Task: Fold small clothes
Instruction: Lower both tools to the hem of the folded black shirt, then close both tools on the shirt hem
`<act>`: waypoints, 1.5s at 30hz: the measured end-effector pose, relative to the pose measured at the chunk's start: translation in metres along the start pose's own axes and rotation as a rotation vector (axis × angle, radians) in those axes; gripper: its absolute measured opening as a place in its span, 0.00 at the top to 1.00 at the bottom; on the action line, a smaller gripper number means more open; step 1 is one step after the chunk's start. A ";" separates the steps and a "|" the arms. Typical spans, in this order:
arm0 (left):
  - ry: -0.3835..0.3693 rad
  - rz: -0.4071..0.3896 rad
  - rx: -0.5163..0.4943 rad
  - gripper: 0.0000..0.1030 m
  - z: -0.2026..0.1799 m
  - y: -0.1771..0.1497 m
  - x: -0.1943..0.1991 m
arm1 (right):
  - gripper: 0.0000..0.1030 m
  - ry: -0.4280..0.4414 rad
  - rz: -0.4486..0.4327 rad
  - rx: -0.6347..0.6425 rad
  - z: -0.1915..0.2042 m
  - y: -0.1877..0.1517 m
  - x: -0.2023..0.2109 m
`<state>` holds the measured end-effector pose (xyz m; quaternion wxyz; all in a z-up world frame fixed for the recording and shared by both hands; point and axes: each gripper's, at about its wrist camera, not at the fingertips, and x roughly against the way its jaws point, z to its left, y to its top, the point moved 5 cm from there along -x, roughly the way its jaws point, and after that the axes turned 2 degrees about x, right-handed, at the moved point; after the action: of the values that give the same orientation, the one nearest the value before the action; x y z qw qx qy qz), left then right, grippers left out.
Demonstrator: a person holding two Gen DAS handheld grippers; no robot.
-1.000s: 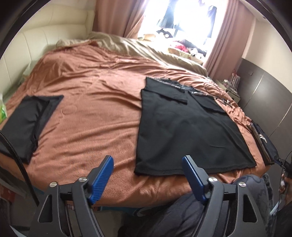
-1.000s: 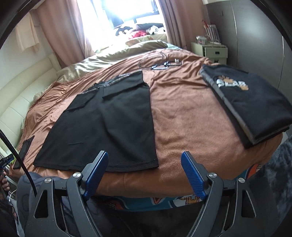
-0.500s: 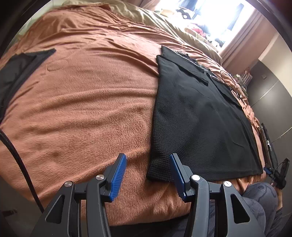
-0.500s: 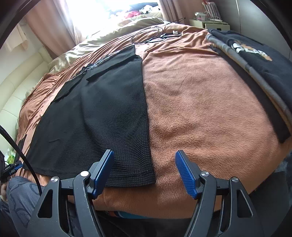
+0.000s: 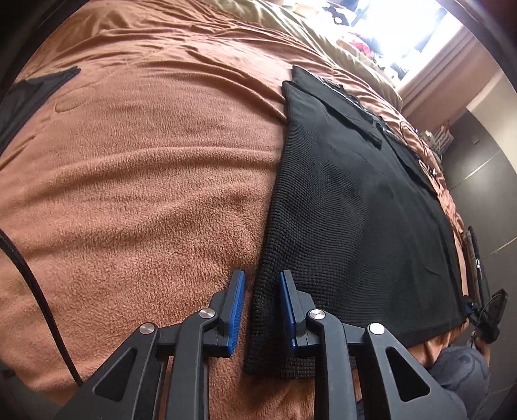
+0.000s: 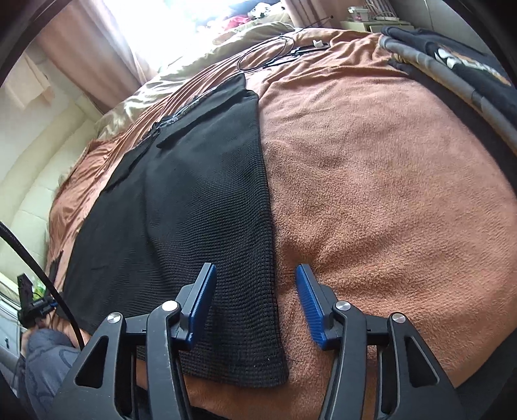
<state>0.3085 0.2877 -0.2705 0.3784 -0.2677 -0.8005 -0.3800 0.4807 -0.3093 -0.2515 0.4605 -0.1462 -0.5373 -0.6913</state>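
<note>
Fingers (image 5: 237,307) of both grippers, spread, straddle the black shirt's (image 5: 355,226) near corners on the blanket (image 6: 387,194).

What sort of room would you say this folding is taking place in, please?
Most likely a bedroom in a home. A black garment lies spread on a bed under a brown fleece blanket, with curtains at a bright window and a bedside cabinet beyond.

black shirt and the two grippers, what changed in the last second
Both came down to the black shirt's near hem corners. The left hand-held gripper narrowed around the left edge; the right hand-held gripper straddles the right edge, wider. Neither has gripped yet. The shirt lies flat, unmoved.
</note>
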 end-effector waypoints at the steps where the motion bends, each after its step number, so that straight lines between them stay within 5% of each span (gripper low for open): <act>1: -0.007 -0.001 0.002 0.77 0.000 -0.002 0.001 | 0.52 0.010 -0.001 -0.006 -0.001 0.000 -0.001; 15: -0.083 0.009 0.063 0.77 0.003 -0.034 0.019 | 0.56 0.180 -0.011 -0.156 -0.020 -0.028 0.016; 24: -0.186 -0.002 0.211 0.77 0.016 -0.041 0.024 | 0.56 0.251 -0.057 -0.241 -0.022 -0.035 0.005; 32: -0.232 -0.015 0.298 0.69 0.017 -0.037 0.023 | 0.93 0.232 -0.102 -0.323 -0.027 -0.042 -0.002; 41: -0.242 -0.027 0.288 0.69 0.016 -0.027 0.015 | 0.95 0.216 -0.142 -0.334 -0.029 -0.044 0.009; 45: -0.187 -0.030 0.238 0.75 0.009 -0.026 0.013 | 0.95 0.208 -0.138 -0.330 -0.028 -0.046 0.008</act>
<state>0.2794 0.2818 -0.2742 0.3257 -0.2432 -0.8754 -0.2616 0.4479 -0.3372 -0.2850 0.4347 -0.1104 -0.3750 -0.8113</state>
